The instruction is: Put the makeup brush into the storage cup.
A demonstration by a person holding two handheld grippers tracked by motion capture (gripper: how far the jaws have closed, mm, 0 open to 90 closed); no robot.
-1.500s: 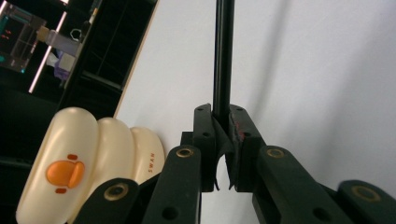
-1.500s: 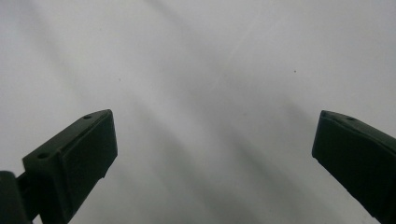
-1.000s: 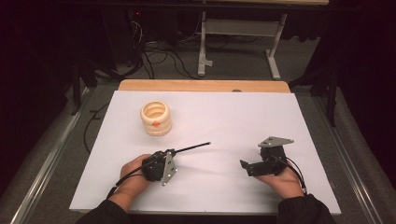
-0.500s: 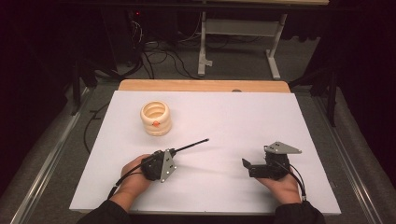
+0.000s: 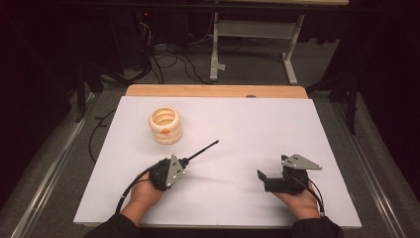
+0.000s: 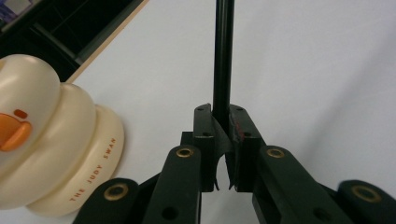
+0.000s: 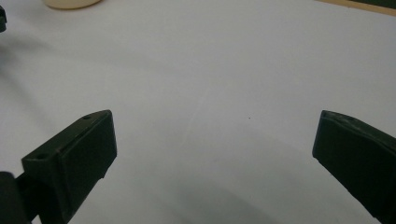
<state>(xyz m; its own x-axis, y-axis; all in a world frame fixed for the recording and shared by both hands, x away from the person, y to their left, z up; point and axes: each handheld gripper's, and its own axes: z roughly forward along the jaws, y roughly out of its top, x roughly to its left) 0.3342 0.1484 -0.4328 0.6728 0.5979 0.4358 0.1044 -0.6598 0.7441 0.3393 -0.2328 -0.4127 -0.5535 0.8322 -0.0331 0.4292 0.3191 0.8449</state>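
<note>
Left gripper view: rod (image 6: 223, 60) between left tongs (image 6: 223, 135).

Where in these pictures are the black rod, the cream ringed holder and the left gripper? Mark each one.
black rod (image 6: 223, 60), left gripper view, mid-shaft above the jaws.
cream ringed holder (image 5: 166, 125), high view, on its ribbed side wall.
left gripper (image 6: 223, 135), left gripper view, between its fingertips, shut on the rod.

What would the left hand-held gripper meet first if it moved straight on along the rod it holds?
Probably nothing: the left hand-held gripper holds a black rod pointing over bare white table. The cream duck cup stands off to its left, apparently clear of that line.
</note>
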